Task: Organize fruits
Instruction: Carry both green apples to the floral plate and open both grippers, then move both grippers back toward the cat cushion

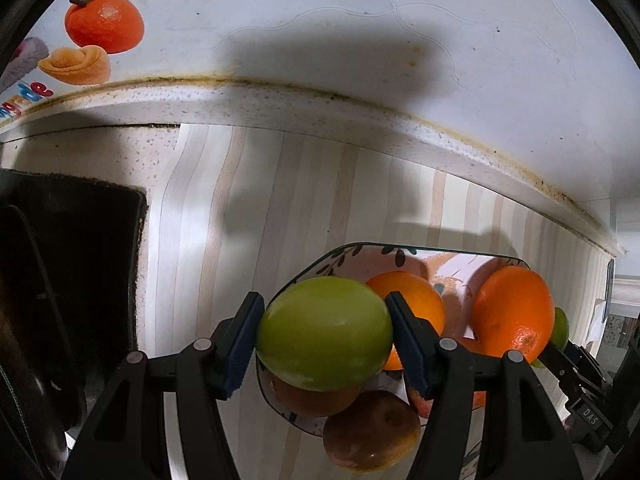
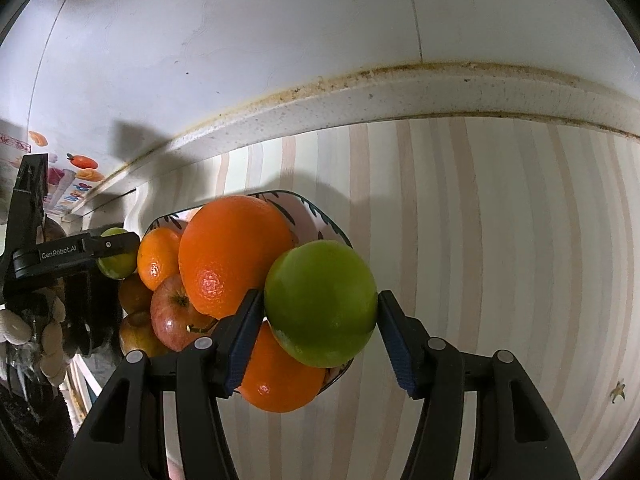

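The left claw (image 1: pixel 324 346) is clenched on a green fruit (image 1: pixel 324 332), held between its pads above the piled patterned bowl (image 1: pixel 320 266). The right claw (image 2: pixel 320 326) grips another green fruit (image 2: pixel 322 302) at that bowl's right edge, a large orange (image 2: pixel 232 252) just to its left.

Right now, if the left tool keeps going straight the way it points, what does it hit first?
Probably the fruit piled in the bowl: the green fruit held in the left tool hangs right over a brownish fruit. Depth is unclear.

wall (image 2: pixel 240 40): white, stained | counter (image 2: pixel 480 220): striped wood-look | shadows
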`<state>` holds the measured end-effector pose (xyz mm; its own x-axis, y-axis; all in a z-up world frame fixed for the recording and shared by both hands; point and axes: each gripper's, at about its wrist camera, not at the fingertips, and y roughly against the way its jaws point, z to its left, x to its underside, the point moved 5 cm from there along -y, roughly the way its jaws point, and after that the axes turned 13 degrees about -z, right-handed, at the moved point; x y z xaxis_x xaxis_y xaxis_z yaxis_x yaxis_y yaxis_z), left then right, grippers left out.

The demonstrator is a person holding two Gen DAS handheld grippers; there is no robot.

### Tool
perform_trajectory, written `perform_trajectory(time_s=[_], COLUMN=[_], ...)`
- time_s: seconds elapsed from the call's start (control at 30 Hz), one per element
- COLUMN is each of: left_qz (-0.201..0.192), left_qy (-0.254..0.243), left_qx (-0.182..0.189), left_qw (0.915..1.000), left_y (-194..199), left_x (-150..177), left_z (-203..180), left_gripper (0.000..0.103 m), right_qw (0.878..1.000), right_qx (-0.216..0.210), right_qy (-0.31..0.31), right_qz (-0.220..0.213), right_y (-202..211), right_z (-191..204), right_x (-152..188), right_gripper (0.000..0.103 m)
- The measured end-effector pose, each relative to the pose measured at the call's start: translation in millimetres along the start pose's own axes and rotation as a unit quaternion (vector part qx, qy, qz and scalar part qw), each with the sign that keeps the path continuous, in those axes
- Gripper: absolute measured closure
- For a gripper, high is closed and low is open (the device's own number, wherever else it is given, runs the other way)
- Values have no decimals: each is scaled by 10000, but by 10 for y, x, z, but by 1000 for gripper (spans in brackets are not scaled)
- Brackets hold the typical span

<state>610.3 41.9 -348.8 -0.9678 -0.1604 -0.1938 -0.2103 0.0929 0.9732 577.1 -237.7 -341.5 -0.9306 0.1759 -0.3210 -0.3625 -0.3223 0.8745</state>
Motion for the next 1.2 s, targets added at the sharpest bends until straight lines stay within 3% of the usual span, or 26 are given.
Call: perform_trajectory(time_s=[0.13,0.2,0.3,0.47,0.67,0.9,1.0,1.2], left_qz=[12,17,84,34,-77,-977,-1287,-1667], left_qy=[-21,-58,-29,-74,-84,-247,-342,-516], left_qx=[0,-22,58,112,76,-343,-441,-368], left_qw=[10000,10000,9999,9999,9999,9943,9901,9840], left_y=[-11,-46,-56,-26,78,720,996,1421], left_x=[-20,-19,-12,-6,-42,119,340,810], left_z=[-11,-21,-1,18,-5,-19,-65,-230], left_gripper=[42,40,33,20,20,20,20,20], right_qw=[10000,9999,9998,9998,9998,9959,9911,9865], right_qx=[-47,-140,-195,-154,-78,616,883,1029], right_qy=[-25,-60,-22,44,133,475,688,750], right_qz=[-8,7,38,88,104,-460,-717,-1033], right_y=[3,6,1,-18,6,511,774,1222], right_z=[5,16,57,115,176,313,470,756], right_x=[-1,-6,-6,9,27,64,166,423], right_gripper=[39,25,13,10,9,6,6,6])
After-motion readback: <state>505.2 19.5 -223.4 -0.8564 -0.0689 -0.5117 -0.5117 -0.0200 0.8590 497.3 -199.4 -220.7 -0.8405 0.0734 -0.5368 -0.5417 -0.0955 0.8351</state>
